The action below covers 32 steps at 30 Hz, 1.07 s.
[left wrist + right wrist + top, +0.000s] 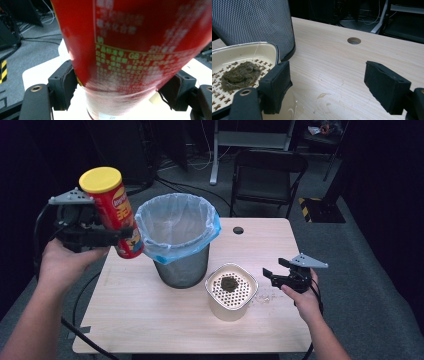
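Can: hanging in the air at about nine o'clock from the bin, yellow lid up top, base nearly brushing the blue liner's rim.
Long axis: leaning slightly, lid tipping toward eleven o'clock, base toward five; close to upright, not yet tilting over the opening.
Left gripper: clamping the can low on its body, black pads pressing both sides of the red wall in the left gripper view.
Bin: sitting at three o'clock from the can; mesh wall, blue liner folded over the rim, mouth gaping upward.
Coming move, as a guess: carrying the can toward three o'clock, over the rim, then tipping or dropping; clearing the liner edge looking like the tight part.
Nearer hand: left, plainly; right well apart at four o'clock from the bin.
Right gripper: jaws standing apart, gripping nothing, hovering just beside the cream strainer box.
Strainer box: resting at five o'clock from the bin, dark clump lying on its perforated top.
Table: pale wood, crumbs and wet marks near the right gripper, cable hole at the far edge.
Room: dim, folding chair at twelve o'clock, cables trailing over grey floor.
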Tool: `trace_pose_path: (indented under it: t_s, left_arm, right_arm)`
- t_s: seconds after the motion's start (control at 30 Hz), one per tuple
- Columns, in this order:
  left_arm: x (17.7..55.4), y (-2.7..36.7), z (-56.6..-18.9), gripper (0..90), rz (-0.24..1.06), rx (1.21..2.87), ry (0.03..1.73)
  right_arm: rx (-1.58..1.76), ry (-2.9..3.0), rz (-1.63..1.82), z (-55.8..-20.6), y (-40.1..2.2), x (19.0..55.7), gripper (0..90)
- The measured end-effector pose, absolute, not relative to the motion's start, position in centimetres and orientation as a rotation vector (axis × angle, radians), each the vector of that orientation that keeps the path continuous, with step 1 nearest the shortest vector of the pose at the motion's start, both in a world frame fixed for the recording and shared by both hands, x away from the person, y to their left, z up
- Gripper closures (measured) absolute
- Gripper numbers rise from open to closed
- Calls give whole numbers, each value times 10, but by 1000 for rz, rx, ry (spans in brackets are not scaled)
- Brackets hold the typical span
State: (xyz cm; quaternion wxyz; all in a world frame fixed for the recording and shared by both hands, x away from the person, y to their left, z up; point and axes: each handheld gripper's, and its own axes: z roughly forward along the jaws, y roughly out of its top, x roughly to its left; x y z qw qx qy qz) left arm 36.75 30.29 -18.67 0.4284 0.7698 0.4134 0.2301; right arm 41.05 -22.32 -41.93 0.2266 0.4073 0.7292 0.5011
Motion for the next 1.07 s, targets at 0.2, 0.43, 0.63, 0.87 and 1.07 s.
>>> trace_pose_path:
  t_s: [0.2, 0.43, 0.63, 0.87, 1.07]
  left_arm:
    - [389, 293, -172, 234, 548, 1887, 1025]
    - [427, 275, -178, 234, 508, 1871, 1039]
    - [451, 256, -194, 232, 506, 1902, 1072]
    - [464, 252, -219, 116, 556, 1884, 1183]
    - [448, 277, -232, 119, 500, 1857, 1179]
  right_arm:
    - [1122, 2014, 1378, -421, -222, 411, 210]
    - [1125, 2001, 1388, -420, -221, 411, 210]
    - [1126, 1998, 1395, -420, -223, 411, 210]
    - [1110, 2006, 1399, -420, -220, 411, 210]
    - [1111, 2006, 1398, -420, -220, 409, 209]
